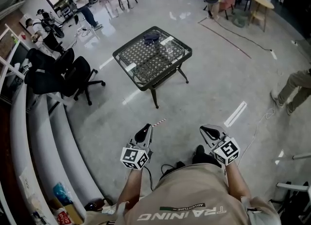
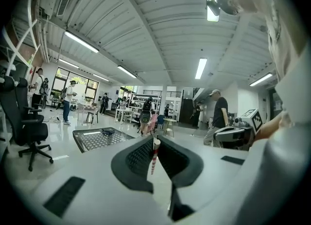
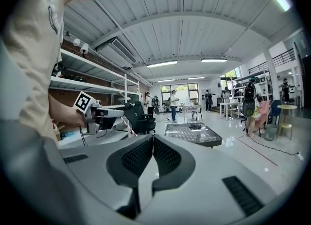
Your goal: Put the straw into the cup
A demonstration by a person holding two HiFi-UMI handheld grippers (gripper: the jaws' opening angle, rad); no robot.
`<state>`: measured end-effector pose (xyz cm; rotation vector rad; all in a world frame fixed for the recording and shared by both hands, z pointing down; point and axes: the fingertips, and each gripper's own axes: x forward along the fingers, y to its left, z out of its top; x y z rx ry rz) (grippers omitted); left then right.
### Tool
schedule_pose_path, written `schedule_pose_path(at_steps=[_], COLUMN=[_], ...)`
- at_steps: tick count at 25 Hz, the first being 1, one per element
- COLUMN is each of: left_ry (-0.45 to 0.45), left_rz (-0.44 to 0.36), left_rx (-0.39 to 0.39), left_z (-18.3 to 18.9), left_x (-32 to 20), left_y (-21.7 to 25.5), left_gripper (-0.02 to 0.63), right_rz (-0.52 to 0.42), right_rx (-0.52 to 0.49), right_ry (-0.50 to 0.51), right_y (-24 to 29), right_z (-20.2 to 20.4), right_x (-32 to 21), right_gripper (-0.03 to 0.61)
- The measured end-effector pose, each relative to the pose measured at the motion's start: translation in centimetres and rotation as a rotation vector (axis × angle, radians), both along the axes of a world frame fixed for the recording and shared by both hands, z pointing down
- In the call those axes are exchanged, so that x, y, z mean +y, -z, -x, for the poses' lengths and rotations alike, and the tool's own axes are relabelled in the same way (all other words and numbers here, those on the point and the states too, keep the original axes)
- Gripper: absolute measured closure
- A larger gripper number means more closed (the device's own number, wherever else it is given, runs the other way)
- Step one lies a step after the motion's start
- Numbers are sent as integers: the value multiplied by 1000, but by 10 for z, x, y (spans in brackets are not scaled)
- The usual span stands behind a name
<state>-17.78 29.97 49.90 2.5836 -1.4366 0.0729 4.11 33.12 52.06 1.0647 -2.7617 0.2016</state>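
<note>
My left gripper (image 1: 147, 130) is shut on a red-and-white striped straw (image 1: 159, 121), which sticks out ahead of the jaws; in the left gripper view the straw (image 2: 154, 156) stands pinched between the black pads. My right gripper (image 1: 210, 132) is shut with nothing in it, its pads pressed together in the right gripper view (image 3: 152, 151). A clear cup (image 1: 168, 49) stands on the black mesh table (image 1: 146, 66) well ahead of both grippers, and the cup (image 3: 199, 128) also shows small in the right gripper view.
A dark object (image 1: 151, 37) lies on the table's far side. Black office chairs (image 1: 63, 76) stand to the left beside a long grey curved counter (image 1: 41, 136). People stand and walk around the hall; one person's legs (image 1: 291, 90) are at the right.
</note>
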Motion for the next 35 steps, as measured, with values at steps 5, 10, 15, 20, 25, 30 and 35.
schedule_pose_path(at_steps=[5, 10, 15, 20, 25, 30, 35], left_ry=[13, 42, 46, 67, 122, 160, 162], left_rz=[-7, -6, -39, -51, -30, -14, -9], left_rx=[2, 4, -12, -18, -26, -31, -36], left_z=[-6, -16, -37, -56, -51, -52, -59], left_x=[-21, -49, -90, -126, -149, -166, -186], left_y=[-3, 0, 14, 21, 17, 17, 20], left_gripper=[577, 577, 577, 577, 577, 577, 577], right_rz=[-12, -31, -56, -60, -101, -133, -145], right_rx=[8, -8, -16, -6, 40, 45, 41], right_ry=[3, 15, 37, 72, 133, 162, 173], right_y=[-1, 1, 11, 10, 8, 18, 30], right_z=[-10, -21, -39, -59, -57, -50, -48], right_x=[-28, -66, -115, -158, -186, -212, -240], right_gripper=[560, 560, 560, 560, 560, 560, 560])
